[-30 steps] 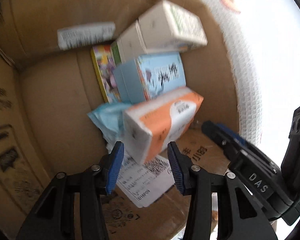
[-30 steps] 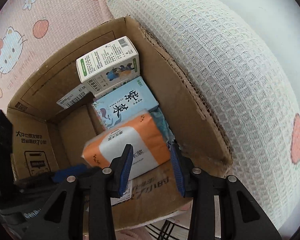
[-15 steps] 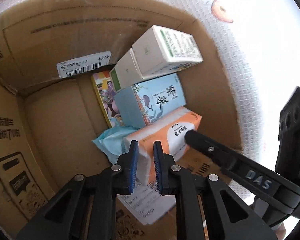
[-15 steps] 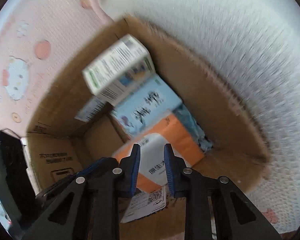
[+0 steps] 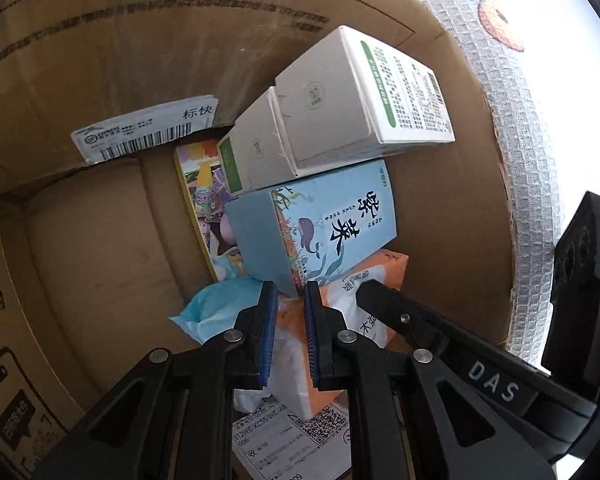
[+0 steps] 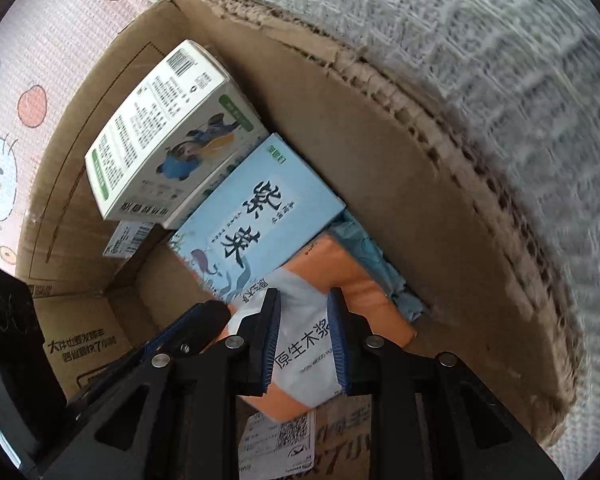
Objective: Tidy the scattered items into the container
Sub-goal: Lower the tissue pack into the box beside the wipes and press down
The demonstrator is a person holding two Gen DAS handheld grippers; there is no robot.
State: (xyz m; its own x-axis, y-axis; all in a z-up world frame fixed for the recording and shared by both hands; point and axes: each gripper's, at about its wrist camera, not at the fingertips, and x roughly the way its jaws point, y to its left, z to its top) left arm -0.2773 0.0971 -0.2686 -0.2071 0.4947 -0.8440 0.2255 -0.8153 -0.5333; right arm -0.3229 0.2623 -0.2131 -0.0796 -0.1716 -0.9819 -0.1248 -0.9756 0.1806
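Both grippers reach into an open cardboard box (image 5: 100, 240) (image 6: 380, 168). Inside lie an orange and white tissue pack (image 5: 364, 300) (image 6: 312, 320), a light blue box with dark characters (image 5: 332, 228) (image 6: 256, 212), a white and green box (image 5: 360, 100) (image 6: 172, 132), a colourful book (image 5: 204, 208) and a light blue packet (image 5: 216, 312) (image 6: 372, 256). My left gripper (image 5: 290, 336) has its jaws narrowly apart over the pack's end. My right gripper (image 6: 302, 340) is narrowly apart over the pack's top; I cannot tell whether either grips it.
The box stands against a white waffle-knit cushion (image 5: 532, 160) (image 6: 500, 80) on a pink cartoon mat (image 6: 20, 80). Shipping labels (image 5: 148, 132) (image 6: 278, 440) are stuck on the box wall and floor. The left half of the box floor (image 5: 92, 248) is bare cardboard.
The tissue pack has come down from mid-air onto the box floor beside the blue box. Both grippers' jaws have narrowed from wide open to a small gap.
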